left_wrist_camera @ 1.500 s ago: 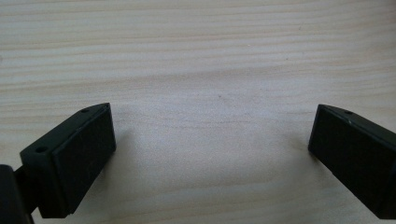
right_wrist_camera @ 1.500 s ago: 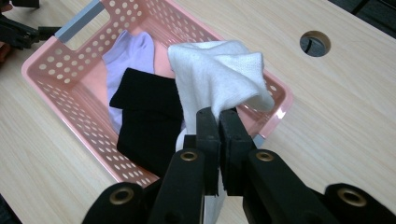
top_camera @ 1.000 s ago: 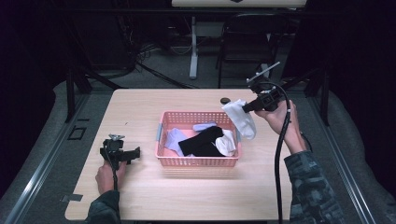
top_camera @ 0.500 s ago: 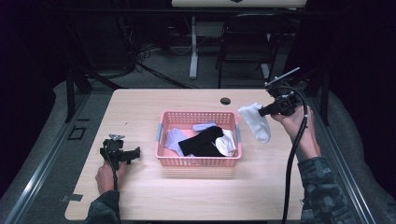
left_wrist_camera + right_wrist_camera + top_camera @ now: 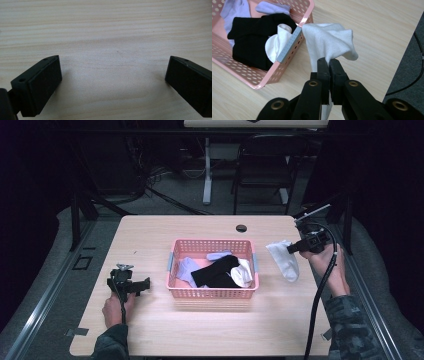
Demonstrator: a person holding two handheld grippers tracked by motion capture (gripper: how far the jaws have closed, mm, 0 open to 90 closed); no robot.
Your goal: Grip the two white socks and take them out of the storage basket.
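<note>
My right gripper [image 5: 292,248] [image 5: 329,60] is shut on a white sock [image 5: 284,260] [image 5: 329,43], which hangs above the table just right of the pink basket [image 5: 212,292] [image 5: 287,63]. Inside the basket lie a black sock [image 5: 216,271] [image 5: 253,37], a second white sock [image 5: 243,272] [image 5: 275,43] and lilac socks [image 5: 186,268] [image 5: 233,8]. My left gripper [image 5: 145,283] [image 5: 112,77] rests on the table left of the basket, jaws wide apart over bare wood with nothing between them.
The wooden table [image 5: 150,240] has a round cable hole [image 5: 241,228] at its far edge. Beyond it stand a chair and a desk leg on dark floor. The table's right edge lies close under my right hand.
My right gripper has carried the white sock from above the basket's right corner out to the right and slightly down. The left gripper has stayed put.
</note>
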